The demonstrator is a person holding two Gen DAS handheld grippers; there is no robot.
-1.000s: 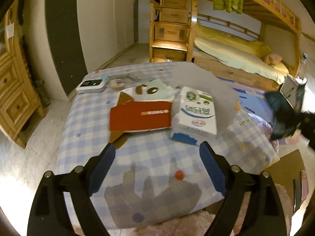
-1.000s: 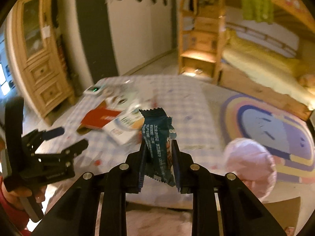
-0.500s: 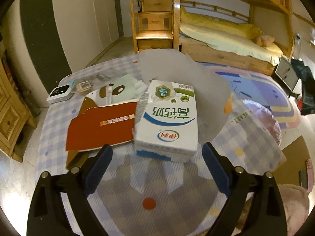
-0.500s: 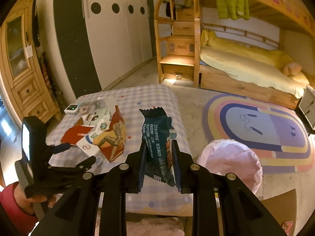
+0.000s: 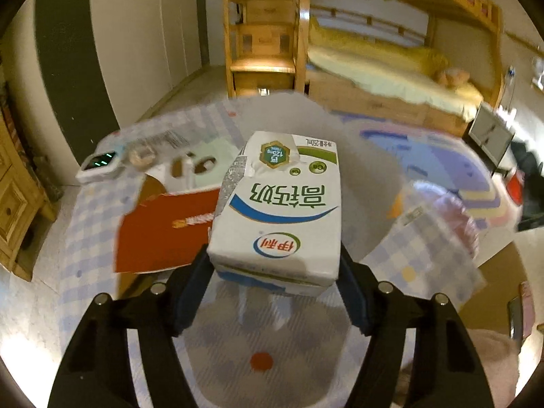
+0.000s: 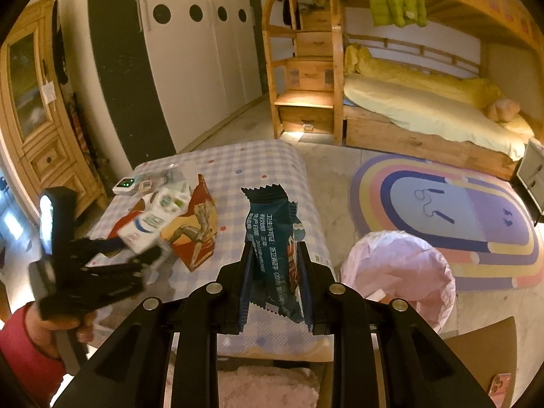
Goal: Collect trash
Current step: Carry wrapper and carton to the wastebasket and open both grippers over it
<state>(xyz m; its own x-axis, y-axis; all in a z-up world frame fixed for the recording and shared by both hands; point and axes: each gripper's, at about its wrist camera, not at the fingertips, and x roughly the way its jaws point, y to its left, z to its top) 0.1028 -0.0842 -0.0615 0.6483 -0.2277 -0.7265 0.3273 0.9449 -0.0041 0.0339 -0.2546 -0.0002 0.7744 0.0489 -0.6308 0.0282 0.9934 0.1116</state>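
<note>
The milk carton point(image 5: 277, 209) is white with green and blue bands and a red-and-blue logo. The card point(image 5: 163, 234) beside it is red. The surface point(image 6: 268, 170) wears a pale blue-and-white check with scattered dots. The wrapper point(image 6: 275, 255) is dark blue, the bin liner point(image 6: 397, 265) pink, the rug point(image 6: 452, 217) rainbow-striped.

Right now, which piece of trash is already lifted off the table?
The dark blue wrapper, pinched upright in the right claw; the milk carton and red packet lie flat.

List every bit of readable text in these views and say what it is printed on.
"高钙奶", "伊利", "125mg", "250mL": milk carton, seen upside down.
"卫生许可证", "有效期: 三年", "生产日期": dark snack wrapper; its smaller print is too small to read.
Red card: gold print blurred.
White device: green marks unreadable.
</note>
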